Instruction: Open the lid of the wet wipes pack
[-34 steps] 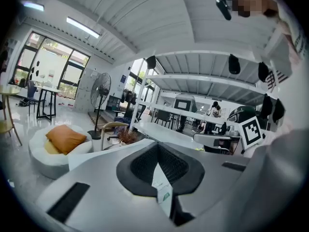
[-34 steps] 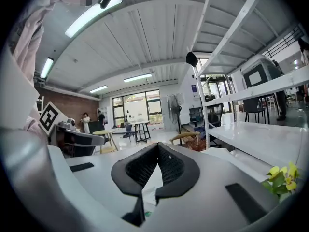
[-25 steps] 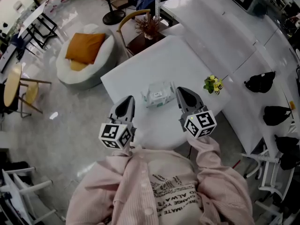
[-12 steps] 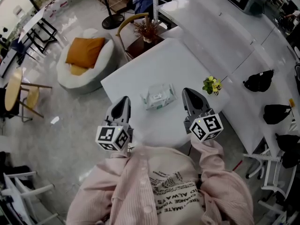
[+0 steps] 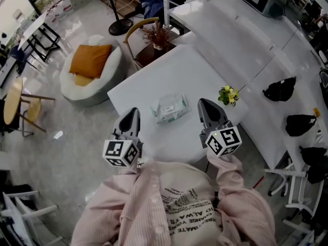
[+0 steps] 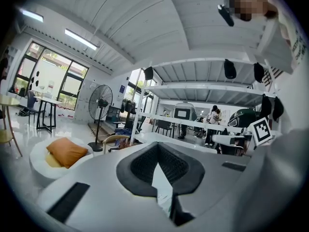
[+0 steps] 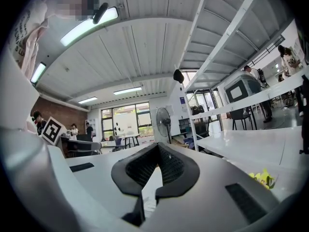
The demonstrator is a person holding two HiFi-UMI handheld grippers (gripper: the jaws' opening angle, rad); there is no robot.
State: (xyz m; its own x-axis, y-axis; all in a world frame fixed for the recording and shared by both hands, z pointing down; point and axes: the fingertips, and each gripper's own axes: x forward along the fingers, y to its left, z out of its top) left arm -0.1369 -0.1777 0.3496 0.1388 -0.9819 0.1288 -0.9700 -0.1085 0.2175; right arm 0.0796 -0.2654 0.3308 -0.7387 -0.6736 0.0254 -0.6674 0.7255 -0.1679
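The wet wipes pack [image 5: 170,108], white with a pale green label and its lid down, lies flat near the middle of the white table [image 5: 174,68]. My left gripper [image 5: 131,111] hovers over the table's near left edge, left of the pack and apart from it. On the pack's right my right gripper [image 5: 204,103] hovers, also clear of it. Both point away from me, roughly level. In the left gripper view the left gripper [image 6: 157,149] has its jaws together and empty. The right gripper [image 7: 157,149] looks the same in the right gripper view.
A small pot of yellow flowers [image 5: 228,94] stands near the table's right corner. Beyond the far corner are a wooden chair [image 5: 137,27] and a dried plant [image 5: 156,34]. A beanbag with an orange cushion [image 5: 91,60] lies on the floor at left. Black bags [image 5: 281,89] sit on the right-hand bench.
My right gripper has drifted slightly right, away from the pack, and lifted a little. The left gripper and the pack have kept their places; the head view has shifted a bit.
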